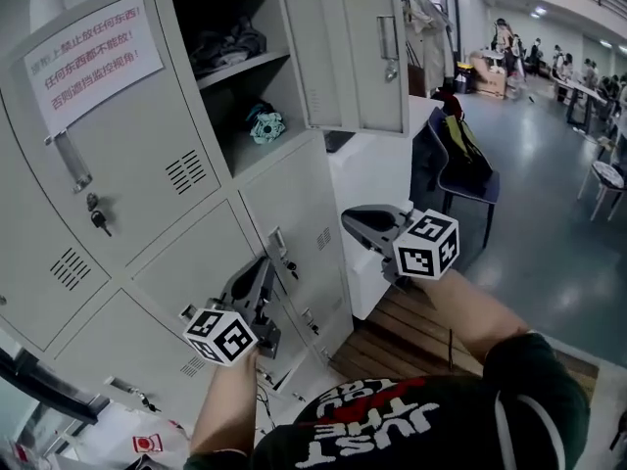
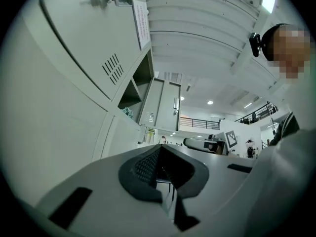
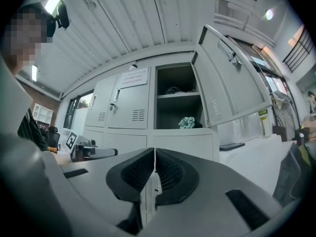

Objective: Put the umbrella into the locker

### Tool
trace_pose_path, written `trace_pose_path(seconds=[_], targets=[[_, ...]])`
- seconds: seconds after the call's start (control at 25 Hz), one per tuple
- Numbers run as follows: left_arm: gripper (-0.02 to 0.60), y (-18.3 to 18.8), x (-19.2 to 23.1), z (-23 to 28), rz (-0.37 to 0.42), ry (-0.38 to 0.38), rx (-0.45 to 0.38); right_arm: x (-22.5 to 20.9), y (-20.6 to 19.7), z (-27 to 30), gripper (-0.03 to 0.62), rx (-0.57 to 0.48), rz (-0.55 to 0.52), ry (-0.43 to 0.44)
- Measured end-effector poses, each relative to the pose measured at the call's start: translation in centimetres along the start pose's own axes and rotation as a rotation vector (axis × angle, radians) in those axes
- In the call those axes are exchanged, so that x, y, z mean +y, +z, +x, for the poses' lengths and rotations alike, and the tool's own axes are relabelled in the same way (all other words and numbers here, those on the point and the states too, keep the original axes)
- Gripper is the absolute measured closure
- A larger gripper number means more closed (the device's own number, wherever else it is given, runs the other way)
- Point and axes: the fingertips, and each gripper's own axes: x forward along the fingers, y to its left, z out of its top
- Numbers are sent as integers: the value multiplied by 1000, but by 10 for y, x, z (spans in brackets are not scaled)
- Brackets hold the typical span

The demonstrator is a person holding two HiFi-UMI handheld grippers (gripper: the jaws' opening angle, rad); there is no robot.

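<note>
Status: left gripper [image 1: 265,265] and right gripper [image 1: 349,220] both have jaws together with nothing between them, held in front of the grey steel locker [image 1: 294,204]. Small teal-and-white folded bundle [image 1: 265,123], which I take for the umbrella, lies in the open compartment's lower section, under the shelf [image 1: 242,68]. Door [image 1: 343,47] is swung wide. Handling guess: light, soft slippery cloth over stiff ribs, squashes easily. Clamp the rigid handle or shaft end, not the fabric.
</note>
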Motion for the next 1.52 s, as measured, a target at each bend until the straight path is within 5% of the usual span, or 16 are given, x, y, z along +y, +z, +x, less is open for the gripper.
trace_pose_path(seconds=[0.52, 1.52], targets=[[572, -48, 31, -87, -27, -58, 114, 73, -82, 22, 560, 44, 80, -81], [572, -51, 33, -78, -23, -62, 119, 69, -93, 22, 562, 57, 92, -89]])
